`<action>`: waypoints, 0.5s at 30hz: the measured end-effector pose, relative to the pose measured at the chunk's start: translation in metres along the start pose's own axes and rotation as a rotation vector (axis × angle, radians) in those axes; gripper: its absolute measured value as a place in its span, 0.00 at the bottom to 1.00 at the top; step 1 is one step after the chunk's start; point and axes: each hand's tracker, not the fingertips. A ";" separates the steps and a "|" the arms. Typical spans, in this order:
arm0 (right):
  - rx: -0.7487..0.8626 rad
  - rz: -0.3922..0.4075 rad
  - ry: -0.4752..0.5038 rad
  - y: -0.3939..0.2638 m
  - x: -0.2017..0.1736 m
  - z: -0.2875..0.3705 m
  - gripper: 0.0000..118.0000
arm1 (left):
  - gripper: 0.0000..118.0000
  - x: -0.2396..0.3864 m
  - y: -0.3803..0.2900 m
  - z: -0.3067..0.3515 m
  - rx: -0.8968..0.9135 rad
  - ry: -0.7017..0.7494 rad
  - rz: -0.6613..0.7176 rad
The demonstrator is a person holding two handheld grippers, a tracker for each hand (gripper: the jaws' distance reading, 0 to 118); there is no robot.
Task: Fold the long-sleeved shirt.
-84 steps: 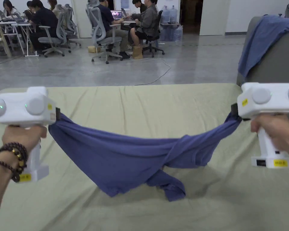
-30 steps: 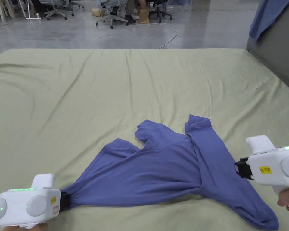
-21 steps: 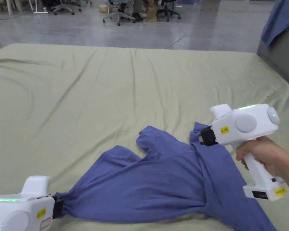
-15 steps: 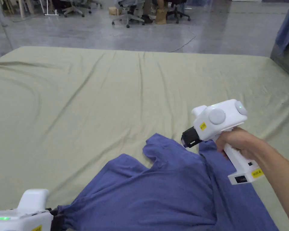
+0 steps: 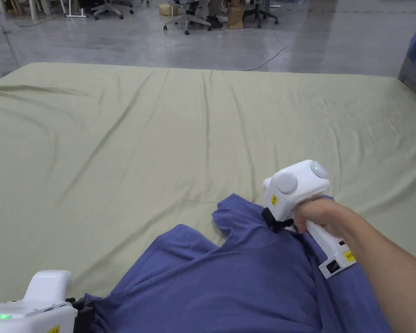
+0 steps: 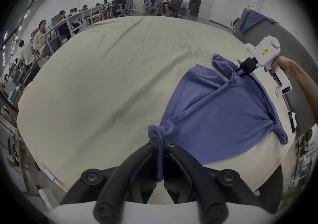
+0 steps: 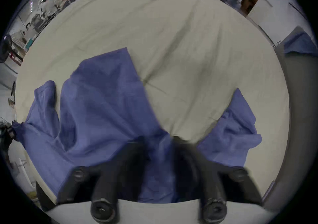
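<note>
Grey concrete floor (image 5: 116, 34) and office chairs (image 5: 187, 11) sit behind the surface I work on, a wide bed covered by a pale green sheet (image 5: 159, 130). From the head view, the blue shirt (image 5: 246, 286) lies spread and creased on the near part of the sheet. My right gripper (image 5: 273, 222) is tipped down onto the shirt's far edge, its hand (image 5: 320, 217) wrapped round the white grip. My left gripper (image 5: 83, 310) sits at the bottom left corner, with the shirt's near corner bunched at its nose.

From the left gripper view, my own fingers (image 6: 149, 152) are pressed together on a gathered corner of the shirt (image 6: 215, 115), cloth running down between them. The rest fans out to the right over the sheet (image 6: 103, 81). Farther off, the right gripper (image 6: 240, 72) touches the shirt's far edge. People sit at desks (image 6: 72, 19) beyond the bed.

From the right gripper view, which is blurred, my fingers (image 7: 137, 150) stand apart with the shirt (image 7: 103, 107) lying between them; I cannot tell whether they pinch it. One fold of cloth lies off to the right on the sheet (image 7: 172, 38).
</note>
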 end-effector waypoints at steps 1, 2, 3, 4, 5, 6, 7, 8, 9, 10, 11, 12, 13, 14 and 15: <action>0.025 0.016 -0.045 0.001 -0.001 0.008 0.00 | 0.02 0.000 0.004 -0.001 0.010 0.003 0.008; 0.053 0.011 -0.046 -0.002 -0.001 0.017 0.00 | 0.02 -0.001 0.010 0.000 0.026 0.010 0.022; 0.085 0.002 -0.042 -0.004 0.001 0.028 0.00 | 0.02 -0.004 0.017 0.001 0.049 0.015 0.034; 0.115 -0.014 -0.029 -0.007 0.006 0.043 0.00 | 0.02 -0.005 0.028 0.002 0.083 0.020 0.046; 0.145 -0.033 -0.016 -0.008 0.012 0.062 0.00 | 0.02 -0.006 0.041 0.004 0.117 0.029 0.052; 0.174 -0.047 -0.012 -0.010 0.018 0.079 0.00 | 0.02 -0.006 0.055 0.007 0.148 0.031 0.051; 0.202 -0.057 -0.022 -0.012 0.027 0.101 0.00 | 0.02 -0.008 0.072 0.012 0.187 0.031 0.056; 0.225 -0.059 -0.038 -0.012 0.036 0.123 0.00 | 0.02 -0.007 0.090 0.017 0.228 0.030 0.055; 0.256 -0.059 -0.061 -0.012 0.044 0.143 0.00 | 0.02 -0.005 0.108 0.023 0.260 0.022 0.053; 0.299 -0.064 -0.095 -0.013 0.054 0.169 0.00 | 0.02 -0.003 0.129 0.030 0.298 0.016 0.046; 0.330 -0.077 -0.108 -0.013 0.064 0.195 0.00 | 0.02 0.000 0.151 0.039 0.338 0.024 0.030; 0.367 -0.095 -0.122 -0.013 0.073 0.219 0.00 | 0.02 0.004 0.171 0.048 0.375 0.031 0.022; 0.408 -0.112 -0.131 -0.012 0.080 0.249 0.00 | 0.02 0.008 0.194 0.059 0.412 0.033 0.017; 0.450 -0.124 -0.147 -0.009 0.089 0.276 0.00 | 0.02 0.013 0.217 0.071 0.449 0.035 0.011; 0.492 -0.135 -0.173 -0.005 0.096 0.300 0.00 | 0.02 0.017 0.239 0.082 0.479 0.039 0.009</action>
